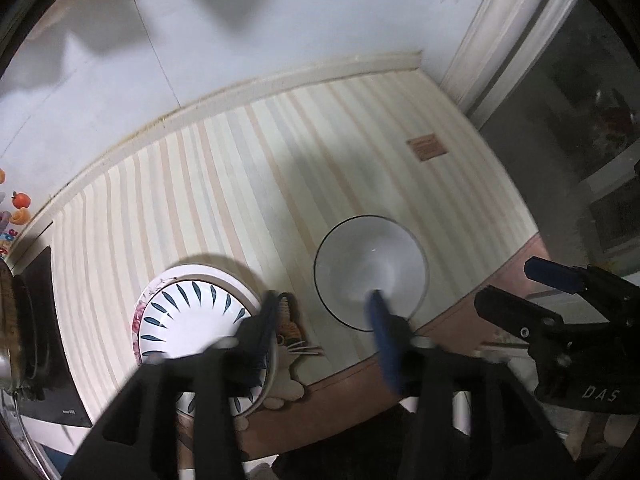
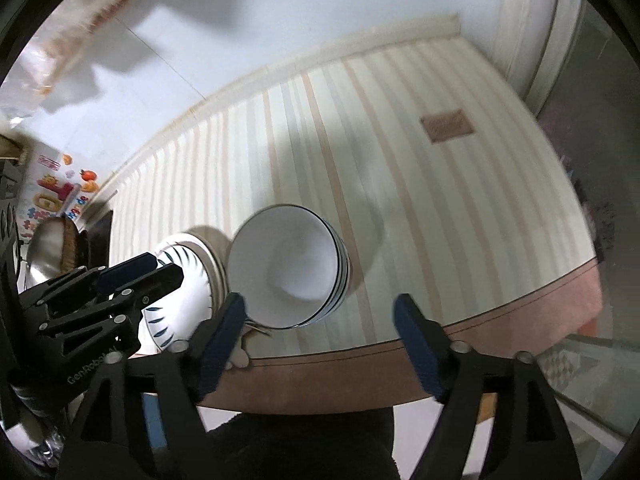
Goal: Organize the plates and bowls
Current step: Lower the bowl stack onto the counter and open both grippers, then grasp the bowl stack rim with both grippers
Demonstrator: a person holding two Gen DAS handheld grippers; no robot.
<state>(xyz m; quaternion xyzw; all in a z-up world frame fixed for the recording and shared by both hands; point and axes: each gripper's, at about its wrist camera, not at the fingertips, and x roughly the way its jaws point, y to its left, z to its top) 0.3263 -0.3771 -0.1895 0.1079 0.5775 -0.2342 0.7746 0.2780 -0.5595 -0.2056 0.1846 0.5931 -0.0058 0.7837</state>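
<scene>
Bowls [image 2: 288, 268] sit nested beside stacked plates [image 1: 188, 320]; my left gripper [image 1: 324, 312] and right gripper [image 2: 320, 320] hang released, empty; sorting looks finished.

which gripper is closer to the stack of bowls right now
Right. The right gripper hangs open just above the stack of bowls; the left gripper hangs open beside them, over the plates.

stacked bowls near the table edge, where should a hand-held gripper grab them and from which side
Probably the near rim of the top bowl, one finger inside and one outside, coming down from above on the table-edge side. The stack sits upright and open-topped, its thin rim is exposed there, and the plate stack crowds its left. The right hand-held gripper hangs open just in front of it.
</scene>
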